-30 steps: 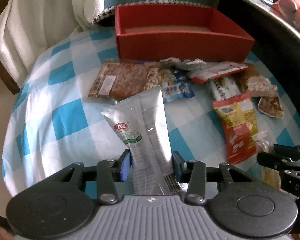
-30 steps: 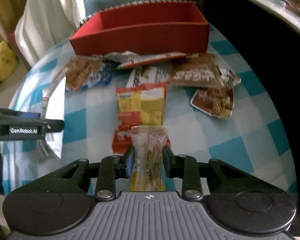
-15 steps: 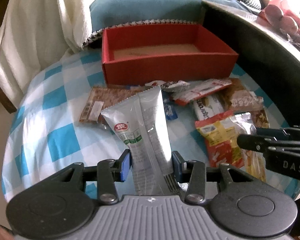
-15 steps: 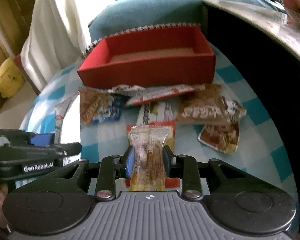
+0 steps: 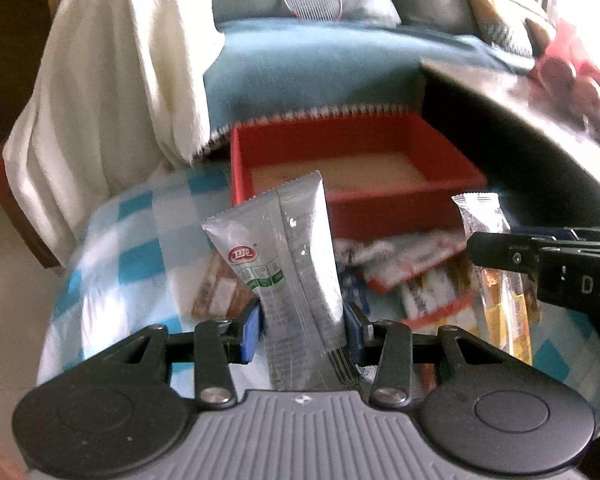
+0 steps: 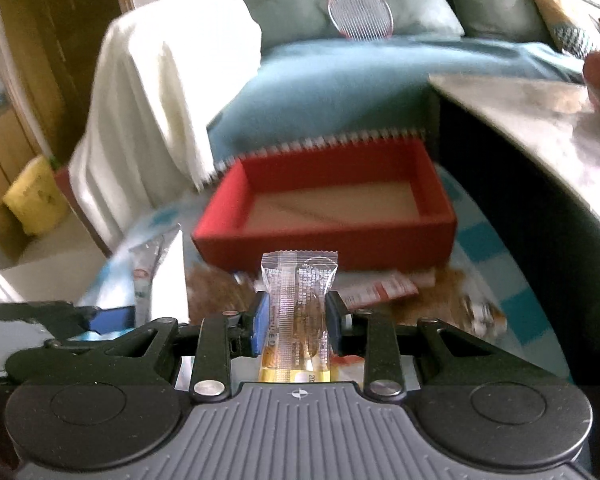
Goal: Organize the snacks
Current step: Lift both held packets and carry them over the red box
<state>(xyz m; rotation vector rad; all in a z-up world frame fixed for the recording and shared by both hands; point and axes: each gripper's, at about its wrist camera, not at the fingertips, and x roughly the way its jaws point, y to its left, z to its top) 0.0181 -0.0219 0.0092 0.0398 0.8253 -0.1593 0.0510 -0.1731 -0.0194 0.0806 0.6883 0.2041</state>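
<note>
My left gripper (image 5: 303,330) is shut on a long silver snack packet (image 5: 288,256) with a red logo, held upright above the table. My right gripper (image 6: 296,322) is shut on a small clear-wrapped snack bar (image 6: 298,300) with a yellow lower end; the bar also shows in the left wrist view (image 5: 494,276). An open, empty red box (image 6: 328,216) stands ahead of both grippers at the far side of the table; it also shows in the left wrist view (image 5: 356,168). Several more snack packets (image 5: 408,260) lie on the blue-checked cloth in front of the box.
A dark table edge (image 6: 540,184) with a grey top curves along the right. A white cloth (image 5: 116,88) hangs over a chair at the left. A blue sofa (image 6: 340,80) with cushions and a racket lies behind the box. A yellow bag (image 6: 36,196) sits on the floor at far left.
Both grippers have risen with their packets and tilted up, so the red box now looks lower and its floor shows. The pile of snacks on the cloth has not moved.
</note>
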